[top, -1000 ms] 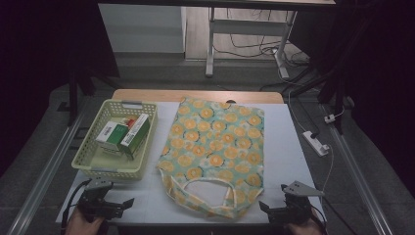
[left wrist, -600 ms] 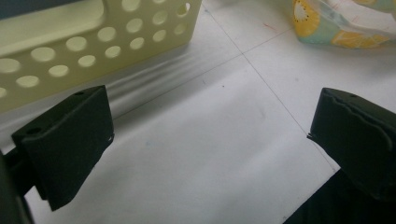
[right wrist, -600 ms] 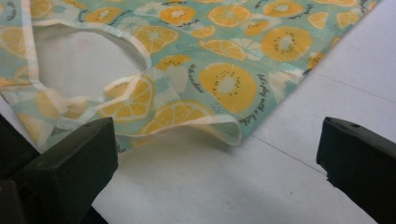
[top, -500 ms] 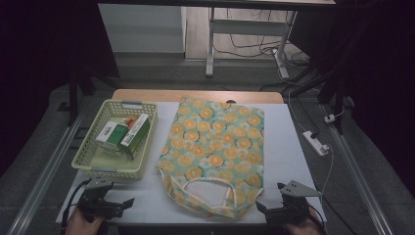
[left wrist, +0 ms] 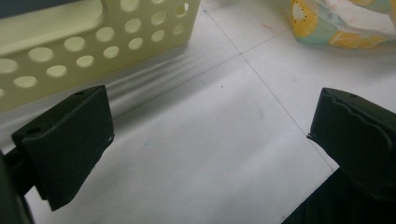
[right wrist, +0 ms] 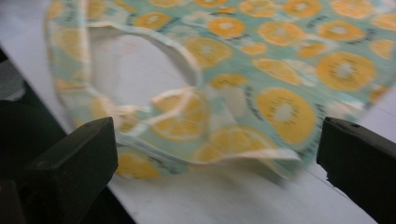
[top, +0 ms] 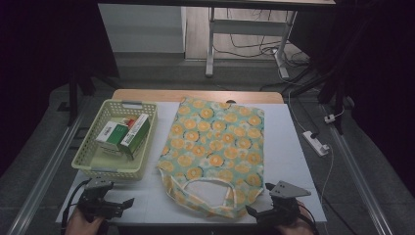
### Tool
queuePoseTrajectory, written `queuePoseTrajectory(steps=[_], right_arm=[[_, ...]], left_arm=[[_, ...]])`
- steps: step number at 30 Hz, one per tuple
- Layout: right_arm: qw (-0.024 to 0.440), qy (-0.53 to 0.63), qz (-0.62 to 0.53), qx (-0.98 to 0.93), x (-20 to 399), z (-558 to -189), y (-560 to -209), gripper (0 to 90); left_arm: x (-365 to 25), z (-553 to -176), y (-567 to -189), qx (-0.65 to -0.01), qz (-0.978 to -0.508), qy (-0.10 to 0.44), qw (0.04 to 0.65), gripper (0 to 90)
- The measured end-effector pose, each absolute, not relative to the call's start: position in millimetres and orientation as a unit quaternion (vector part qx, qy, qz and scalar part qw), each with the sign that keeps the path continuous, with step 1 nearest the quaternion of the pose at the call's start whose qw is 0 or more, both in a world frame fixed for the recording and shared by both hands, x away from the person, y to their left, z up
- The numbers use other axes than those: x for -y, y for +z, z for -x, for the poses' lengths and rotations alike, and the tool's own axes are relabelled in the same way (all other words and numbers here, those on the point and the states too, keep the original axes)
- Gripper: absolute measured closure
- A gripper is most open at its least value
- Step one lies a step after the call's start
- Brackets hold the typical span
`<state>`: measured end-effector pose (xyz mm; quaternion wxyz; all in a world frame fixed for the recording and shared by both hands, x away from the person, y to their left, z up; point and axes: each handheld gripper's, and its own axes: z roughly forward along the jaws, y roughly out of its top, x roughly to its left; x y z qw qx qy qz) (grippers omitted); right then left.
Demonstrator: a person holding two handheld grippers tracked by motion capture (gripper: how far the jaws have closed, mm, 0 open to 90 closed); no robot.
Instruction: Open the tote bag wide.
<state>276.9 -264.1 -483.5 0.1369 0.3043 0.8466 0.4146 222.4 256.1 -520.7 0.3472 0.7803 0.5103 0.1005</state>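
Moved: right gripper [top: 258, 204] has edged left toward the teal orange-slice-patterned fabric bag [top: 215, 147]; bag itself unchanged.
Bag: flat on white table [top: 288, 147], beside pale-yellow perforated plastic basket [top: 88, 166].
Jaws: both grippers spread, holding nothing; left gripper [top: 122, 204] near basket.

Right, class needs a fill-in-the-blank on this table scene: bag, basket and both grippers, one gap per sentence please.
1. The fabric bag is printed with slices of ____ fruit.
2. The boxes lie inside the pale yellow ____.
3. The jaws of the left gripper and the right gripper both stand ____.
4. The bag's handle lies nearest the ____ gripper.

Missing words: orange; basket; open; right
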Motion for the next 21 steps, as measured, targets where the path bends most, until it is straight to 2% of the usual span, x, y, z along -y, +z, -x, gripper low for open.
queuePoseTrajectory(steps=[21], right_arm=[[0.065,0.385,-0.226,-0.892,197,-272,-491,0.0]], left_arm=[[-256,-223,-521,-0.510,-0.780,0.099,0.349,0.0]])
